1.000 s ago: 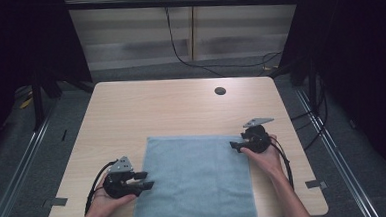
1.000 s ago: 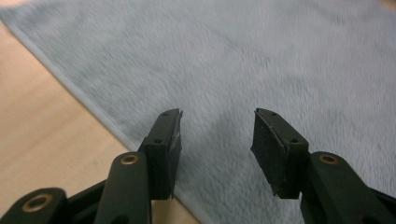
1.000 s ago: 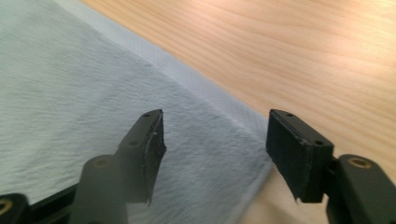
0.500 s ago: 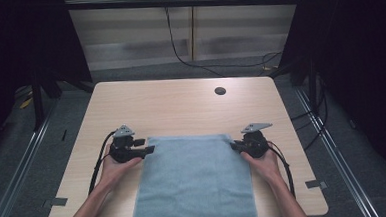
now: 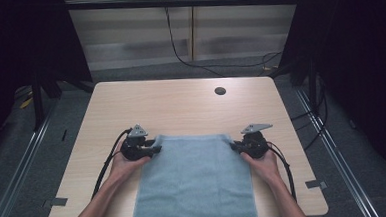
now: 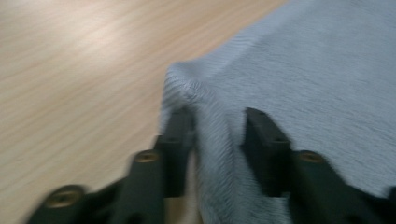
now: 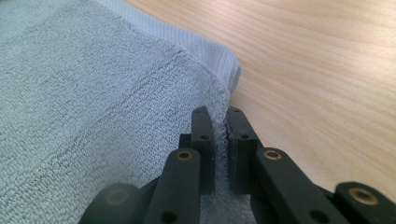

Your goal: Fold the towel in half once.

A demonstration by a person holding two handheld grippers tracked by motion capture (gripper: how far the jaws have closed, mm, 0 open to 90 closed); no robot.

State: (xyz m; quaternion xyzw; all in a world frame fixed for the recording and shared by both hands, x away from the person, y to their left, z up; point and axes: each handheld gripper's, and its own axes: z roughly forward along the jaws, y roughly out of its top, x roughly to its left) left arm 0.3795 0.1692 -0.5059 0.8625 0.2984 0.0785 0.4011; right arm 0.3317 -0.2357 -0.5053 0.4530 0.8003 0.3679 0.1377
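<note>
In the right gripper view — tongs (image 7: 221, 140) pinching towel (image 7: 93, 116).

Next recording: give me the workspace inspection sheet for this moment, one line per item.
Surface: light wood table, with a dark round hole near its far edge.
Job's things: pale blue towel lying flat, its near end reaching the table's front edge.
Clutter: nothing seen.
Grippers: left gripper at the towel's far left corner, fingers astride a raised fold and just closing; right gripper shut on the far right corner.
Cables: one black cable trails from each gripper; more on the floor beyond.
Surroundings: dark frame, grey floor.
</note>
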